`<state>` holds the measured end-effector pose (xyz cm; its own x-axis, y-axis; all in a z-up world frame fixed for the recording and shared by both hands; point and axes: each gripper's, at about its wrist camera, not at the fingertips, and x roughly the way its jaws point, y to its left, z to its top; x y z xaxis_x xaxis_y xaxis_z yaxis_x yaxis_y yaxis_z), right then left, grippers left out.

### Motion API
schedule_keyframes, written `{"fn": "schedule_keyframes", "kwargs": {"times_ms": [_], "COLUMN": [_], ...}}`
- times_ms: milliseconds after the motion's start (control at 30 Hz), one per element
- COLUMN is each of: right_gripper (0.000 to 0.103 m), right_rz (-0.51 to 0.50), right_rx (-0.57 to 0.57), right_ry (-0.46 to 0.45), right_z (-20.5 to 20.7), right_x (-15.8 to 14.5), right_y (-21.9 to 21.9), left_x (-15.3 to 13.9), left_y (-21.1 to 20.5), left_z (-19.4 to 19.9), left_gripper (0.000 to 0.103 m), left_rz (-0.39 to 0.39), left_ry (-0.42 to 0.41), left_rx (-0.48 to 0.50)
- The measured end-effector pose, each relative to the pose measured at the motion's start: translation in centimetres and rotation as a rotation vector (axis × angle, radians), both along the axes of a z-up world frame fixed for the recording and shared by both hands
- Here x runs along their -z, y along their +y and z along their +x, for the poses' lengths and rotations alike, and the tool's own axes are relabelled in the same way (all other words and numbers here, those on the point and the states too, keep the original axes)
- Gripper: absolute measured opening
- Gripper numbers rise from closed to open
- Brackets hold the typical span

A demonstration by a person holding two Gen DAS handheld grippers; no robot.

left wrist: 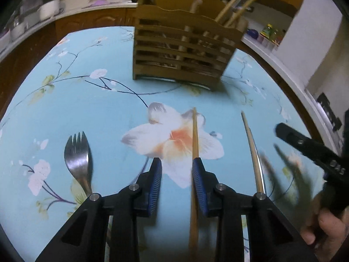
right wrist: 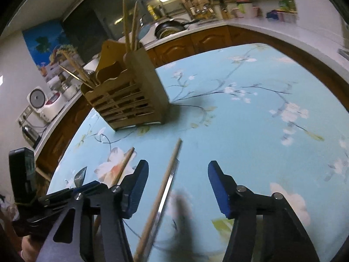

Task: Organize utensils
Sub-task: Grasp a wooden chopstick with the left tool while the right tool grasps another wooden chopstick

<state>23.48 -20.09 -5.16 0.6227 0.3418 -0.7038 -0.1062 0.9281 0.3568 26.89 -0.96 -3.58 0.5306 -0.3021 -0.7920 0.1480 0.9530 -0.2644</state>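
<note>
A slatted wooden utensil holder (left wrist: 185, 50) stands at the far side of the table with several chopsticks in it; it also shows in the right wrist view (right wrist: 128, 100). My left gripper (left wrist: 176, 163) is open low over the table, with a wooden chopstick (left wrist: 194, 135) lying between its fingers against the right pad. A second chopstick (left wrist: 250, 144) lies to the right beside a metal utensil. A metal spork (left wrist: 78, 159) lies to the left. My right gripper (right wrist: 177, 172) is open above that second chopstick (right wrist: 168, 174).
The table (left wrist: 98, 109) has a blue floral cloth. Kitchen counters with wooden cabinets (right wrist: 207, 41) curve around the far side, holding pots and jars. A rice cooker (right wrist: 45, 104) stands on the left counter. My right gripper's body (left wrist: 309, 150) shows in the left wrist view.
</note>
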Motion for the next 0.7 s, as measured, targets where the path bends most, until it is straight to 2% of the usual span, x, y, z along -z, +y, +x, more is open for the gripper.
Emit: {"fn": "schedule_keyframes", "kwargs": {"times_ms": [267,333,433,467,500,567,633,700], "right_gripper": [0.035,0.033,0.032,0.028,0.021,0.012,0.010,0.008], "right_rz": [-0.078,-0.109,-0.138,-0.147,-0.171,-0.192,-0.171,-0.138], "right_rx": [-0.046,-0.065,-0.102,-0.108,-0.113,-0.111,-0.108,-0.099], "right_ry": [0.102,0.111,0.107,0.103,0.098,0.094,0.098,0.109], "right_z": [4.6,5.1,5.2,5.2,5.1,5.1,5.3,5.4], "right_x": [1.9,2.2,2.3,2.3,2.3,2.4,2.4,2.3], "right_y": [1.9,2.5,3.2,3.3,3.4,3.4,3.0,2.6], "left_x": [-0.4,0.2,0.5,0.6,0.8,1.0,1.1,1.2], "left_y": [-1.8,-2.7,-4.0,-4.3,-4.7,-5.5,-5.8,-5.6], "left_z": [3.5,4.5,5.2,5.3,5.3,5.1,5.3,5.6], "left_gripper": [0.030,0.030,0.030,0.030,0.028,0.016,0.006,0.004], "left_rz": [0.028,0.051,0.121,0.141,0.166,0.229,0.215,0.194], "left_ry": [0.009,0.026,-0.011,-0.019,-0.032,-0.070,-0.071,-0.057], "left_rx": [0.078,0.111,0.136,0.139,0.144,0.161,0.173,0.170]}}
